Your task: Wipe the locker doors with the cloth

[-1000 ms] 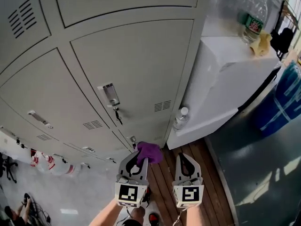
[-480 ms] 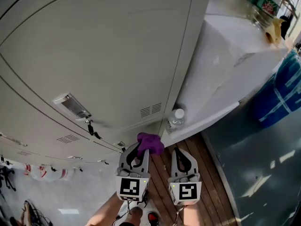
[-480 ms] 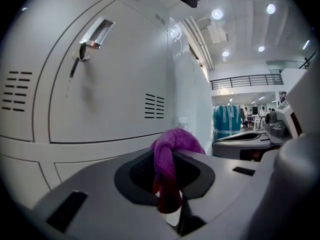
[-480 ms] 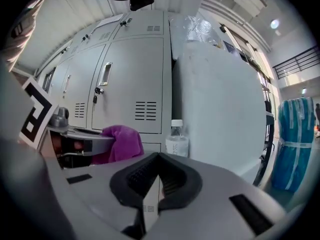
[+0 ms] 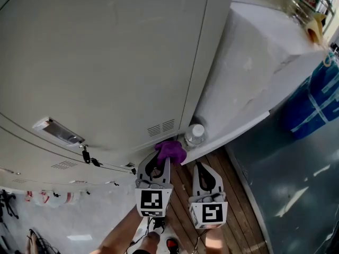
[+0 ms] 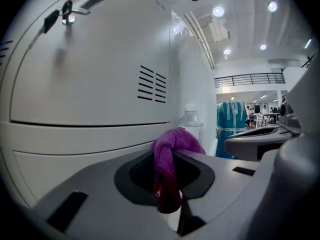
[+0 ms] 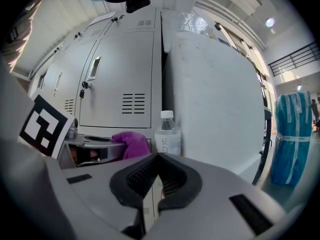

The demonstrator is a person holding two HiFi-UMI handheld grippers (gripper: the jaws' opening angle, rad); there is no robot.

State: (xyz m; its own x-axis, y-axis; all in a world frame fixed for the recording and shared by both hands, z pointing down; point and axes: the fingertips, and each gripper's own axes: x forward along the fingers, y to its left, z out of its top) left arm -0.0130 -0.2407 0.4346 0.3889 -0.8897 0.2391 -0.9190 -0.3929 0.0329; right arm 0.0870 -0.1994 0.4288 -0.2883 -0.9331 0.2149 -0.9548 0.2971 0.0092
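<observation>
A large grey locker door (image 5: 106, 62) with a vent fills the head view, with lower doors below it. My left gripper (image 5: 160, 162) is shut on a bunched purple cloth (image 5: 170, 151), which sticks out past the jaw tips just short of the locker's lower right corner. The left gripper view shows the cloth (image 6: 172, 149) pinched between the pads, with the vented door (image 6: 90, 69) close ahead on the left. My right gripper (image 5: 202, 166) hangs beside it, shut with nothing between its jaws. From the right gripper (image 7: 156, 159) the cloth (image 7: 131, 143) shows at left.
A clear water bottle (image 5: 194, 135) stands on the floor between the lockers and a white cabinet (image 5: 254, 73). A key (image 5: 85, 155) hangs in a lock under a handle (image 5: 57, 131). A blue wrapped object (image 5: 312, 99) stands at right. Wooden floor slats (image 5: 180, 200) lie below.
The head view has closed in on the lockers. Both grippers have moved forward, bringing the cloth nearer the locker's lower corner and the bottle. Both stay shut.
</observation>
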